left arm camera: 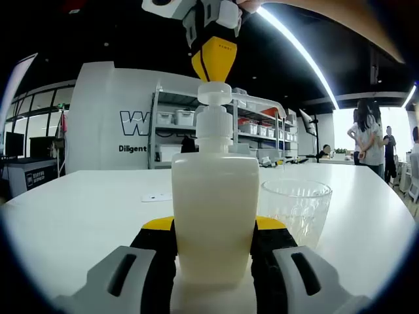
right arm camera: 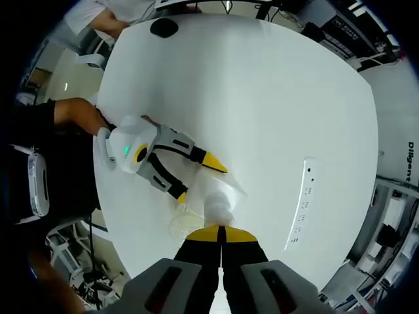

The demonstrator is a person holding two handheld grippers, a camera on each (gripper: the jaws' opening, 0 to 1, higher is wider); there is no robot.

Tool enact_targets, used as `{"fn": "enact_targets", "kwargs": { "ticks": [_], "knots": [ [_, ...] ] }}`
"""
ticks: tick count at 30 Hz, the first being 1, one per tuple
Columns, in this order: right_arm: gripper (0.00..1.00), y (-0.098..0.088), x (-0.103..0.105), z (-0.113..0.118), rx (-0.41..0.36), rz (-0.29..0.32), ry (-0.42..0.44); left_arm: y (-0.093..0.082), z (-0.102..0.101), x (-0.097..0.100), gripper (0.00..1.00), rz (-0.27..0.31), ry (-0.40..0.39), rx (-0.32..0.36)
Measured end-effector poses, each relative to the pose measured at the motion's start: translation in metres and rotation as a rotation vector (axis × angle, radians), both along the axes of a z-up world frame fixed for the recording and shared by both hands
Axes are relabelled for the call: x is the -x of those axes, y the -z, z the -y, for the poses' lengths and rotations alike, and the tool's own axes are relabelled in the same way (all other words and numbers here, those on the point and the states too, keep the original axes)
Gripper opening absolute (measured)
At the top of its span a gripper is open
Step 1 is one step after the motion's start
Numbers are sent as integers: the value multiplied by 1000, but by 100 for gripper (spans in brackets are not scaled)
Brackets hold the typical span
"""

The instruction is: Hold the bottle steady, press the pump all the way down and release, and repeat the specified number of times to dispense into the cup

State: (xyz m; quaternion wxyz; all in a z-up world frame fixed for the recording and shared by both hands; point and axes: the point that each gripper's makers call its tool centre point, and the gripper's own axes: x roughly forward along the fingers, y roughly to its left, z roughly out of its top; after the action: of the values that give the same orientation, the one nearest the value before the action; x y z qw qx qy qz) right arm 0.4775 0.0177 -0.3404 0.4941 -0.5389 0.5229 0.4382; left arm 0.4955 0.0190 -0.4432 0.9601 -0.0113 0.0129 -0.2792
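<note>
Left gripper point(left arm camera: 215, 261) clamped the cream bottle point(left arm camera: 215, 209) near the table's point(left arm camera: 78, 216) front edge | right gripper point(left arm camera: 213, 62), jaws together, pressed on the pump point(left arm camera: 214, 95) | glass cup point(left arm camera: 296, 206) just beside, under the spout | open tabletop beyond

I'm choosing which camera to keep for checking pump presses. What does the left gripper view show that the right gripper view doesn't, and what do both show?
Left gripper view only: the bottle's cream body from the side, clamped between the left tongs, with shelves and people behind.

Right gripper view only: a look straight down, with a long white strip lying on the table and a dark round thing at its far edge.

Both: the pump, with the right tongs closed on top of it, and the clear cup beside the bottle.
</note>
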Motion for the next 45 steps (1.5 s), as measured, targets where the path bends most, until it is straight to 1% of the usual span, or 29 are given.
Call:
{"fn": "enact_targets", "kwargs": {
  "ticks": [9, 14, 18, 21, 23, 27, 32, 33, 34, 35, 40, 42, 43, 45],
  "knots": [
    [0, 0, 0, 0, -7, -1, -1, 0, -1, 0, 42, -2, -2, -1],
    [0, 0, -1, 1, -27, 1, 8, 0, -1, 1, 42, -3, -2, -2],
    [0, 0, 0, 0, -12, 1, 4, 0, -1, 1, 42, -4, 0, -3],
    [0, 0, -1, -1, 16, -9, -1, 1, -1, 0, 42, -7, 0, -5],
    [0, 0, -1, 1, 6, -27, 33, 1, -1, 1, 42, -8, 0, -6],
    [0, 1, 0, 1, 24, -20, -11, 1, -1, 1, 42, -11, 2, -6],
    [0, 1, 2, 2, 119, -13, -104, 1, 0, 2, 42, -15, 1, -6],
    [0, 2, 2, 1, 122, -14, -101, 1, 0, 2, 42, -16, 2, -6],
    [0, 0, 1, 0, 120, -3, -89, 1, 0, 1, 42, -15, 2, -7],
    [0, 1, 2, 3, 133, -14, -104, 2, 0, 1, 42, -19, 3, -8],
    [0, 0, 2, 3, 98, -29, -114, 3, -1, 1, 42, -24, 1, -8],
    [0, 0, 1, 3, 78, -36, -128, 3, -1, 1, 42, -24, 0, -7],
    [0, 0, 2, 3, 56, -41, -127, 3, -1, 1, 42, -25, 0, -7],
    [0, 0, 2, 2, 35, -44, -155, 4, -1, 2, 42, -25, -1, -7]
  ]
}}
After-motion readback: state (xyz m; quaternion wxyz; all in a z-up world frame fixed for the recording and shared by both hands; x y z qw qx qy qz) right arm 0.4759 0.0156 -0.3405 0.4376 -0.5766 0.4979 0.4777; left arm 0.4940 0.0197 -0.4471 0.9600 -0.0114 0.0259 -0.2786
